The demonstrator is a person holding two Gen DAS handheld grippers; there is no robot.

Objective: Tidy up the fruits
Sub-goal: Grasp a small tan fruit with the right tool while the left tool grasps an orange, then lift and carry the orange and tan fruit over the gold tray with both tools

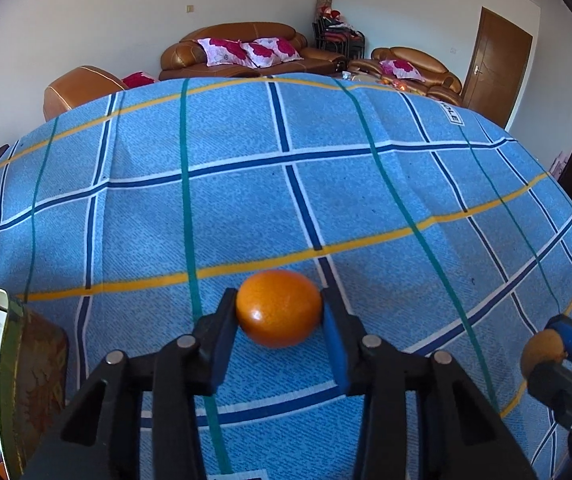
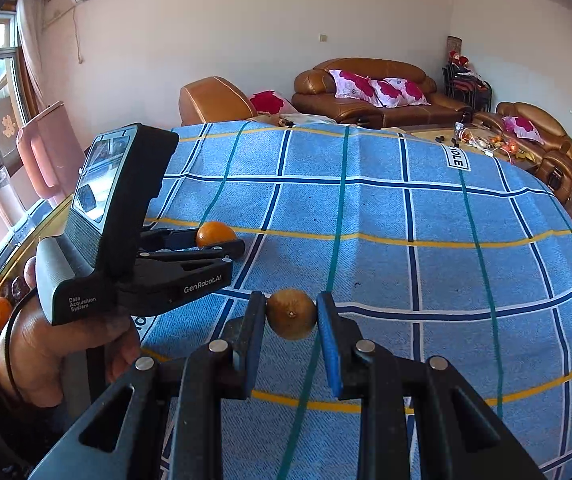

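Observation:
My left gripper [image 1: 280, 308] is shut on a bright orange [image 1: 278, 307], held just above the blue checked tablecloth [image 1: 246, 184]. In the right wrist view the same left gripper [image 2: 222, 242] shows at the left with its orange [image 2: 214, 233]. My right gripper [image 2: 291, 314] is shut on a smaller, duller brownish-orange fruit [image 2: 290, 314], also above the cloth. That fruit [image 1: 543, 352] and the right gripper show at the right edge of the left wrist view.
A box [image 1: 26, 368] with a patterned side stands at the table's left edge; in the right wrist view it holds an orange [image 2: 0, 310] and dark fruits [image 2: 16, 288]. Brown sofas [image 2: 369, 92] stand beyond the table. A pink chair [image 2: 48, 148] is at the left.

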